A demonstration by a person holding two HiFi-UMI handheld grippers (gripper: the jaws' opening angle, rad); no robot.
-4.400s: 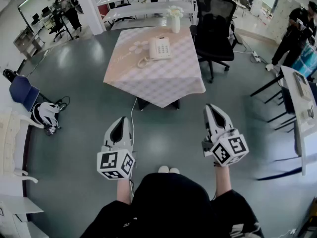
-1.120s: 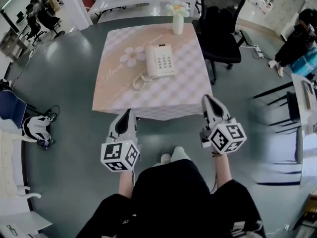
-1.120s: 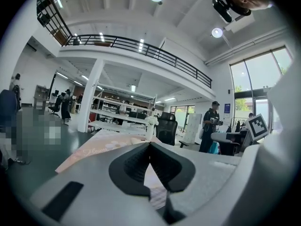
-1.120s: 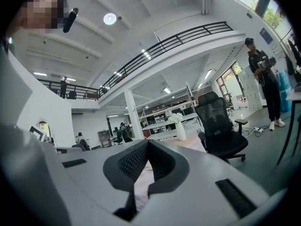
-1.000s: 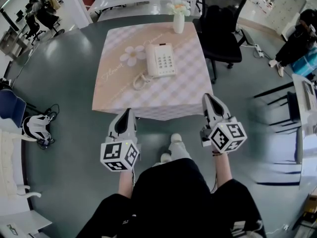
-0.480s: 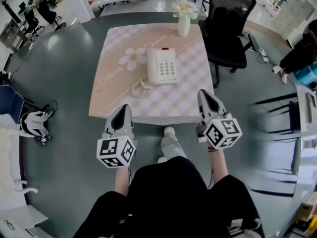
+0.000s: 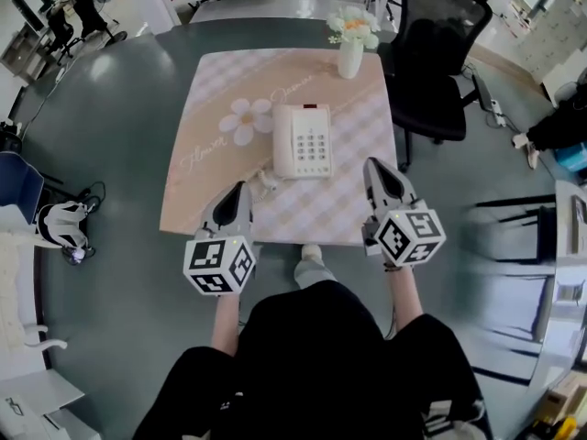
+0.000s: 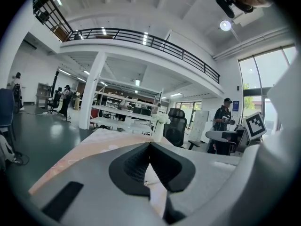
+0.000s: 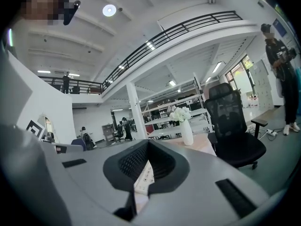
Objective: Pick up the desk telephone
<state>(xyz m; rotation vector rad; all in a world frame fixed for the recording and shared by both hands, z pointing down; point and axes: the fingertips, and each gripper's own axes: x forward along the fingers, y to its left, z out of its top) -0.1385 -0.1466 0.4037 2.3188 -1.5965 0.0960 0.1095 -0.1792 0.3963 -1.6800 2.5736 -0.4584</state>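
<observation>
Glossy grey-green floor (image 7: 110, 154), black office chair (image 7: 440, 44) (railed mezzanine (image 8: 141, 36) overhead)

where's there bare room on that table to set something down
The left half of the tablecloth, between its left edge and the telephone, is bare. The far strip left of the vase too. Crowded: the cord near the front edge.

Bright ceiling lights (image 9: 109, 10) glare; fisheye edges bend, head view's right side blurs.
</observation>
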